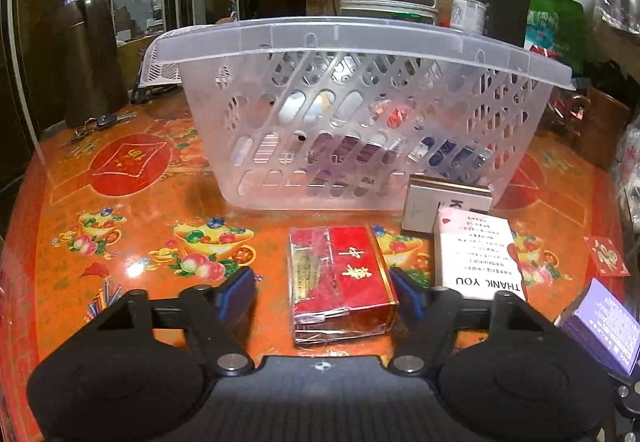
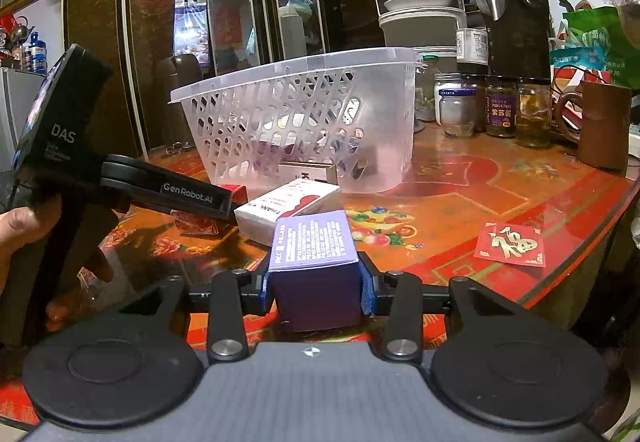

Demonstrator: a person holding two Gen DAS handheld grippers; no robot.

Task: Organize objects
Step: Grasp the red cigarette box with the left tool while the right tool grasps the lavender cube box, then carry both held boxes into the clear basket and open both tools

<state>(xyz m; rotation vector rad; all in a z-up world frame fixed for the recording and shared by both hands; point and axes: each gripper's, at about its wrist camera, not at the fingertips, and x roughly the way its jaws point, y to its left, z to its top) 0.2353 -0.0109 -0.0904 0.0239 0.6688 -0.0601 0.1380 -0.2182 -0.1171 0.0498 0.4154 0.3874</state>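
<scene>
The left gripper (image 1: 323, 292) hangs low over the orange patterned table (image 1: 132, 226) with its jaws spread wide around a red cigarette pack (image 1: 342, 282); the right blue pad sits just beside the pack's edge, the left pad well clear, so nothing is held. Directly beyond the pack stands the clear perforated basket (image 1: 340, 113), already holding several small boxes seen through its slots. A grey box (image 1: 444, 207) leans against the basket's front wall, and a white "THANK YOU" box (image 1: 478, 254) lies just right of the red pack, crowding that side. The right gripper (image 2: 316, 286) is clamped on a purple box (image 2: 314, 254), its blue pads pressed to both sides. From this view the left gripper's black arm crosses in front of the basket. A red envelope (image 2: 511, 245) lies flat to the right, and glass jars (image 2: 496, 105) stand behind.
</scene>
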